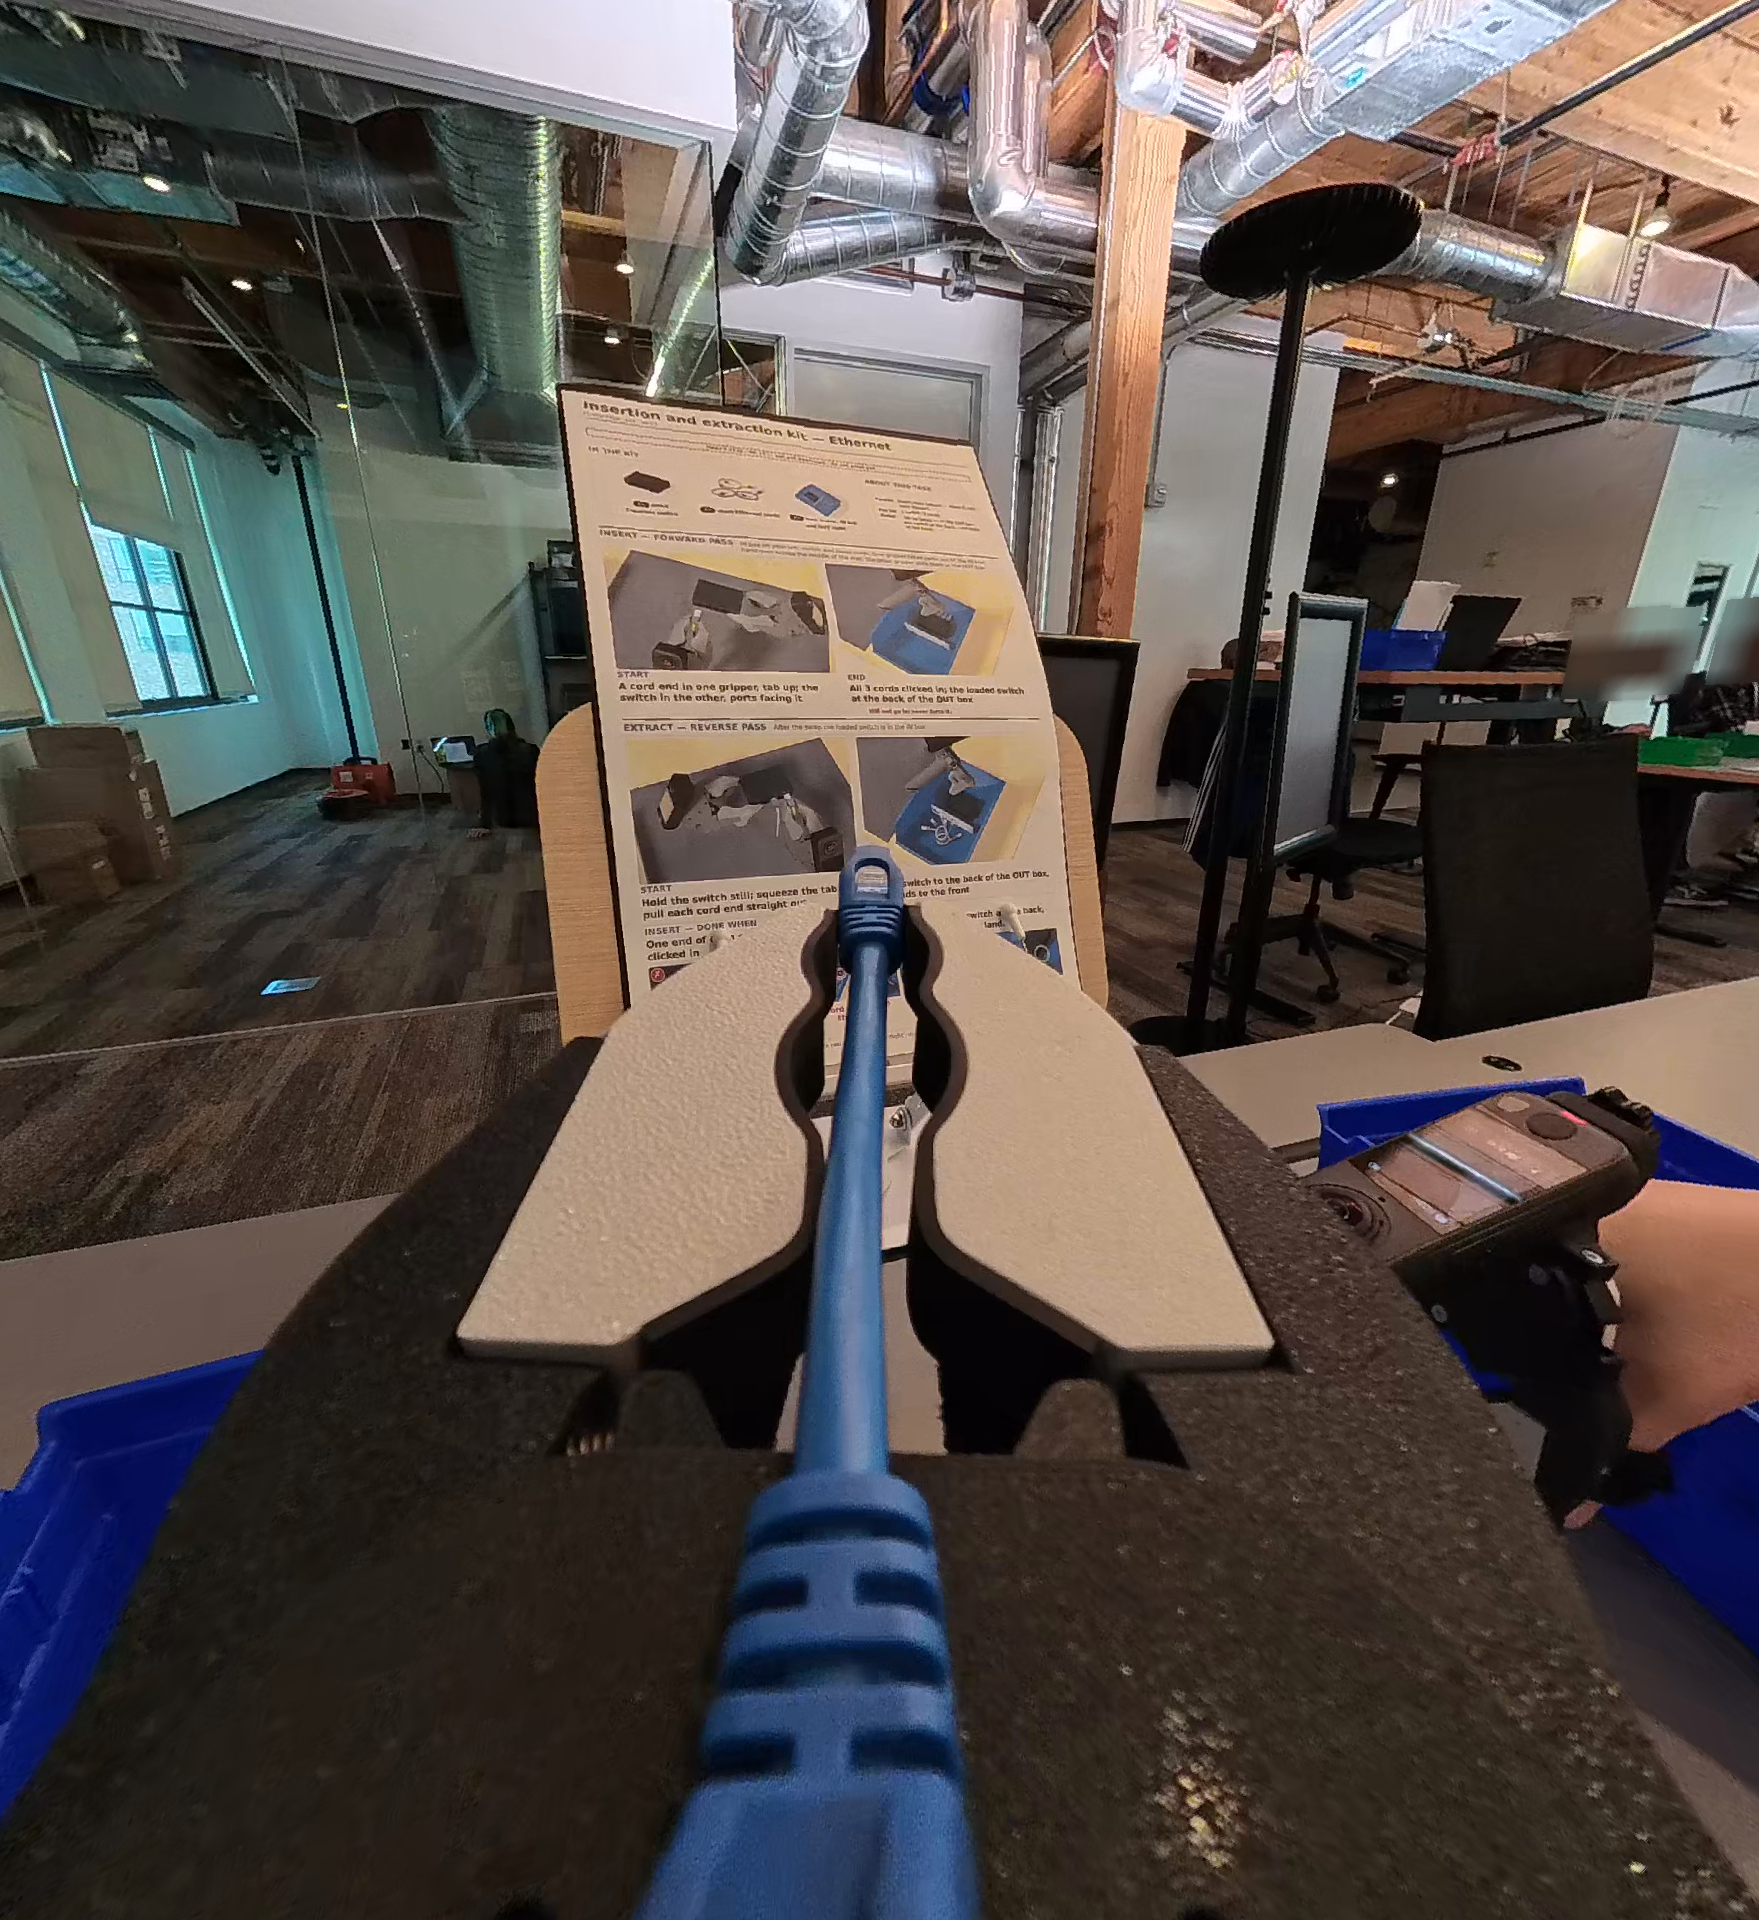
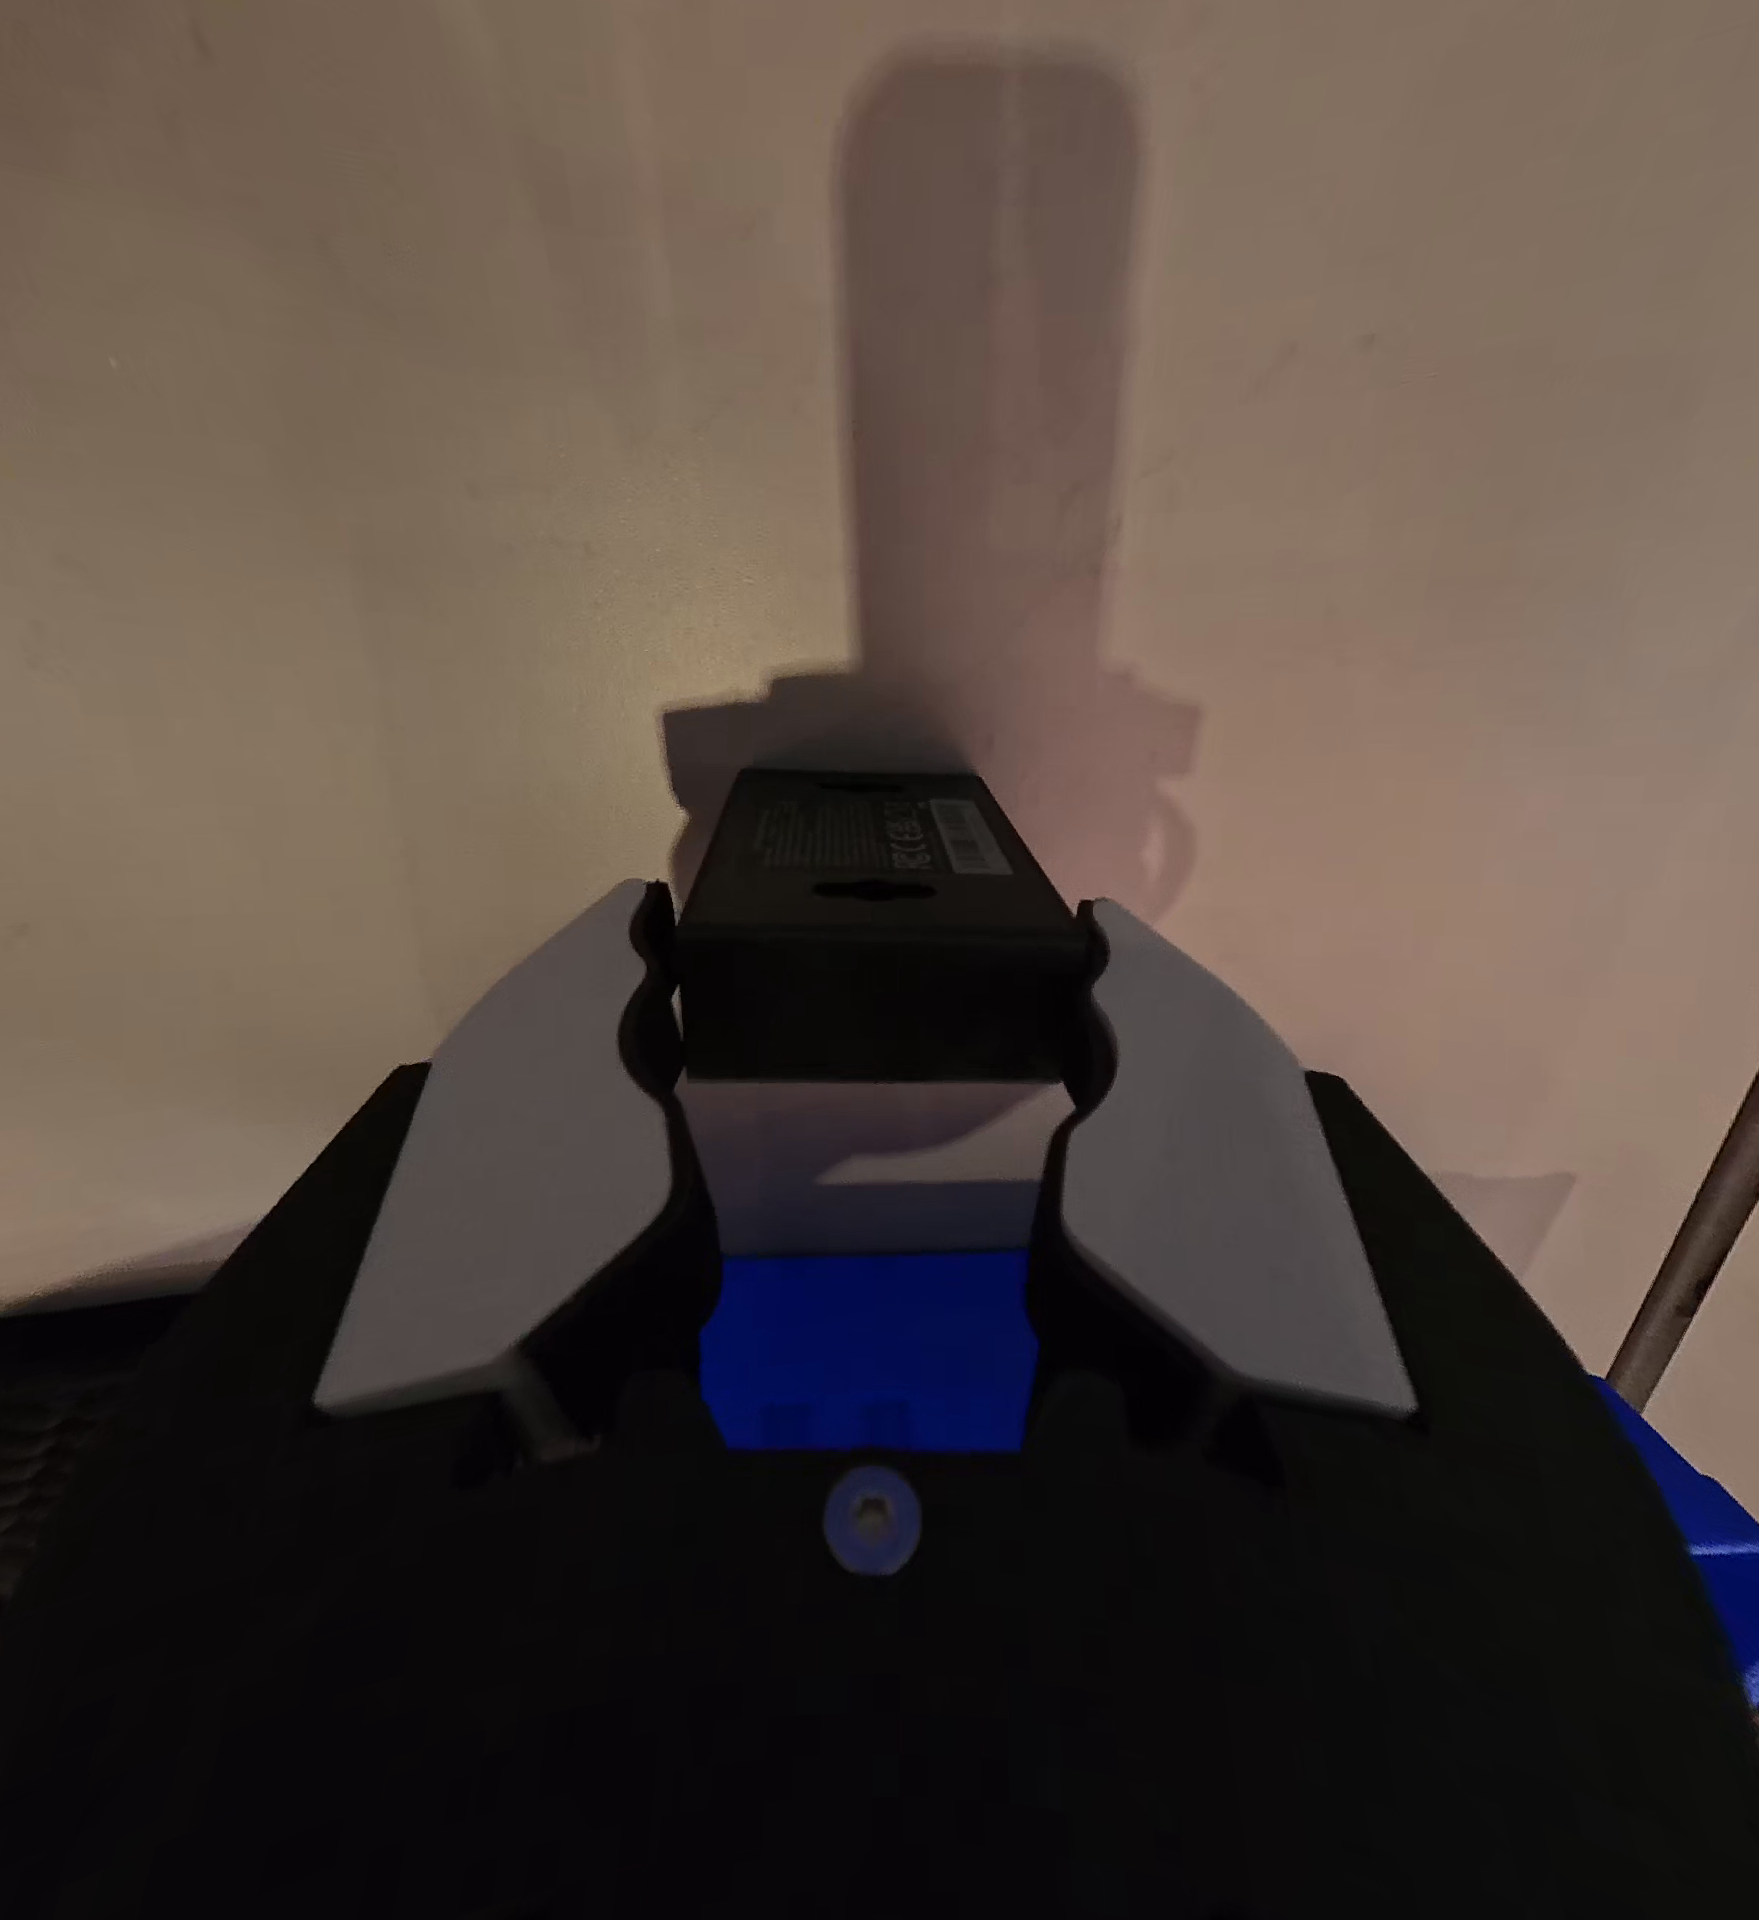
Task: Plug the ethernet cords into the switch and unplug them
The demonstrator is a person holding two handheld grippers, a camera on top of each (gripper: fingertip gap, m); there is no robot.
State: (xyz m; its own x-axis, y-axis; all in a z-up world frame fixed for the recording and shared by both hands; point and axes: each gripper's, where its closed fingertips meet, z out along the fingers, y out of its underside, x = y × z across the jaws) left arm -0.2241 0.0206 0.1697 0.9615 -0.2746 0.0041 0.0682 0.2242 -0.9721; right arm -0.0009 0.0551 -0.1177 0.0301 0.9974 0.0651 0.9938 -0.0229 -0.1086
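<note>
Your left gripper (image 1: 867,940) pinches the blue ethernet cord (image 1: 859,1049) (plug at twelve o'clock) while your right gripper (image 2: 880,914) clamps the black switch (image 2: 870,883), whose ports face away, so misalignment could jam the plug.

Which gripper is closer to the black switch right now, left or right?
Right. The right gripper is clamped on the switch; the left gripper holds a blue ethernet cord, with no switch in its view.

switch (image 2: 859,873) ports facing away, blue cord (image 1: 833,1403) near end blurred, cropped
</note>
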